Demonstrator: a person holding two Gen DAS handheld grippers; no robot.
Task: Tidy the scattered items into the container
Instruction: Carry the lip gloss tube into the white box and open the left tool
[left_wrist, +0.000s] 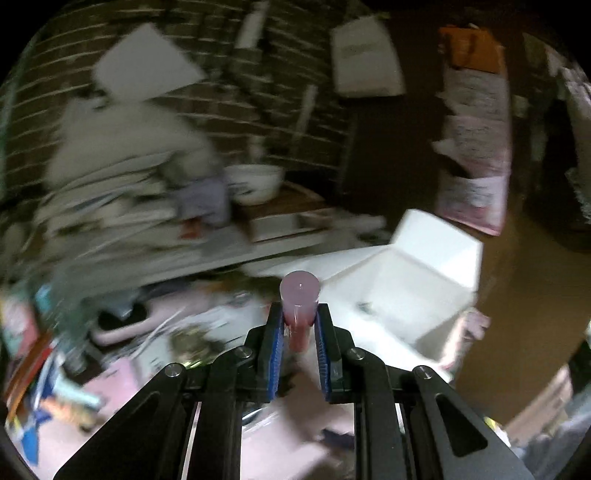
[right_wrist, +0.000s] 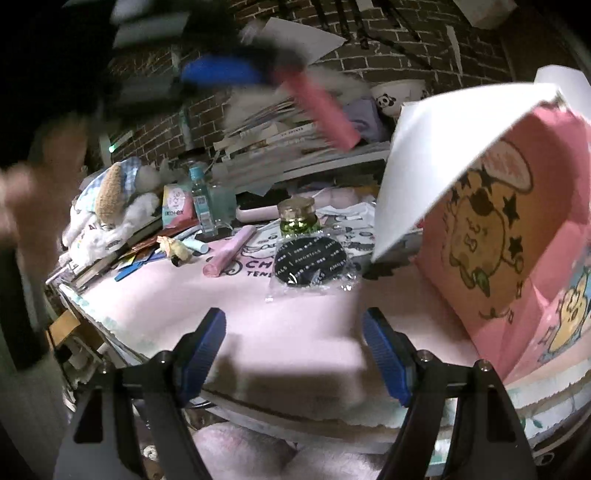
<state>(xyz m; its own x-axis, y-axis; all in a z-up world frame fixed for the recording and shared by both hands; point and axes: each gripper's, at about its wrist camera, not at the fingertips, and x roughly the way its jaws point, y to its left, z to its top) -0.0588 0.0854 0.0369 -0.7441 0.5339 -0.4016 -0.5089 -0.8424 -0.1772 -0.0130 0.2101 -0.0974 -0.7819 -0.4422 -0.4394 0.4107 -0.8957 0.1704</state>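
My left gripper (left_wrist: 299, 314) is shut on a pink tube (left_wrist: 299, 295) and holds it in the air, left of the open white-sided box (left_wrist: 417, 280); this view is motion-blurred. In the right wrist view the same pink tube (right_wrist: 319, 109) hangs blurred high over the table, beside the box's white flap (right_wrist: 436, 155). The box's (right_wrist: 498, 221) inside is pink with cartoon prints. My right gripper (right_wrist: 293, 321) stands open and holds nothing, low over the pink cloth (right_wrist: 166, 306). On the cloth lie another pink tube (right_wrist: 229, 251), a black round pad in plastic (right_wrist: 310, 262) and a green jar (right_wrist: 297, 218).
A plush toy (right_wrist: 114, 199), a clear bottle (right_wrist: 201, 199), a small packet (right_wrist: 177, 206) and small scraps crowd the table's far left. Stacked books and papers (right_wrist: 295, 147) and a panda bowl (right_wrist: 397, 96) sit on a shelf against the brick wall. A blurred hand (right_wrist: 40, 192) shows at left.
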